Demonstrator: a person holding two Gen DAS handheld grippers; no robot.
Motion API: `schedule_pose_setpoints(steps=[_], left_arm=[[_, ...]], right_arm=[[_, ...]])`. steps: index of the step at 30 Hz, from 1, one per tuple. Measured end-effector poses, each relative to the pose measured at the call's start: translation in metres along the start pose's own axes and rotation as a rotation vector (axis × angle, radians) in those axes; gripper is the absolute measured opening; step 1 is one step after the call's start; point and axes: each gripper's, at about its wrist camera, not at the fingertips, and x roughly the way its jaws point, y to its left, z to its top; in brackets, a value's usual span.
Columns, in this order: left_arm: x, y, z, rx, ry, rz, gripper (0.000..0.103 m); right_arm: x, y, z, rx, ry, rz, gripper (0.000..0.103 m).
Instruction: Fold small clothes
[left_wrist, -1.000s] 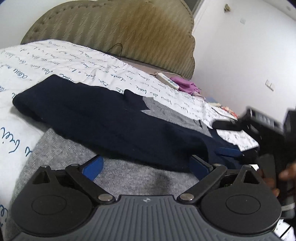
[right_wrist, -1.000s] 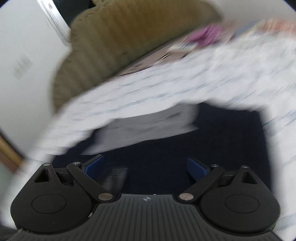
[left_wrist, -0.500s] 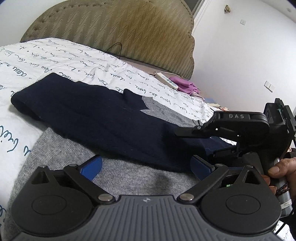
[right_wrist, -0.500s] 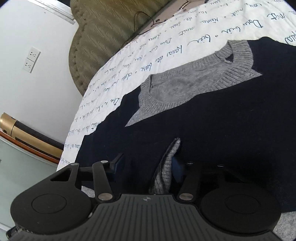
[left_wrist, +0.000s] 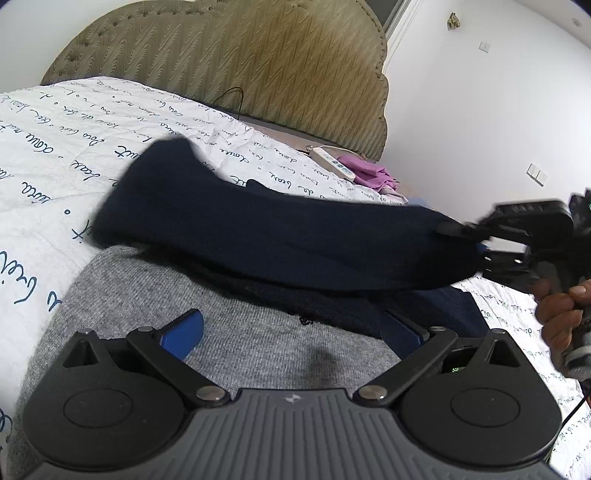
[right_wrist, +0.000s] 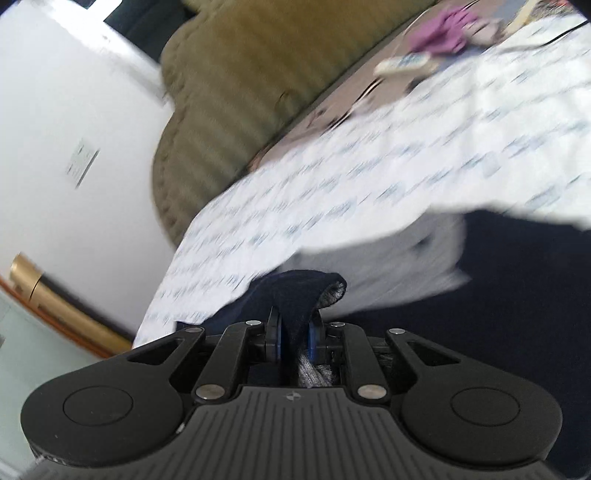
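Here, across the left of the left wrist view, a white bedsheet (left_wrist: 55, 155) printed with blue handwriting, backed by an olive padded headboard (left_wrist: 229, 62). Spread on the sheet, a grey and navy sweater (left_wrist: 258, 343), its grey knit directly under the left gripper (left_wrist: 291, 332). Left claw released, blue pads set wide apart with only flat fabric below, nothing pinched. Further along, a navy sleeve (left_wrist: 277, 229) raised off the sweater's body in a long band, blurred at its far end. Beyond it, by the headboard, a white remote (left_wrist: 332, 162) beside a purple cloth (left_wrist: 369, 171). At the right edge, the right gripper (left_wrist: 480, 240) clamped on the sleeve's near end, held by a hand (left_wrist: 561, 314). From the right wrist view, much blurred: right gripper (right_wrist: 294, 338) with jaws just having closed, clenched on a bunched fold of navy and grey knit (right_wrist: 303, 291) standing up between the pads.
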Motion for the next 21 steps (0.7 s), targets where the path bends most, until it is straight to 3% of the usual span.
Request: schedule_pose_setpoints(steps=[4, 10, 17, 21], left_arm=[[0.000, 0.000, 0.000, 0.001, 0.002, 0.002, 0.103], [0.000, -0.001, 0.000, 0.004, 0.005, 0.005, 0.103], [0.000, -0.001, 0.000, 0.004, 0.005, 0.006, 0.103], [0.000, -0.001, 0.000, 0.004, 0.005, 0.006, 0.103]], right_arm=[[-0.033, -0.038, 0.011, 0.068, -0.040, -0.068, 0.017], [-0.057, -0.076, -0.001, 0.104, -0.056, -0.127, 0.017], [-0.071, -0.093, -0.004, 0.110, -0.074, -0.171, 0.017], [-0.064, -0.104, -0.020, 0.094, -0.024, -0.235, 0.017]])
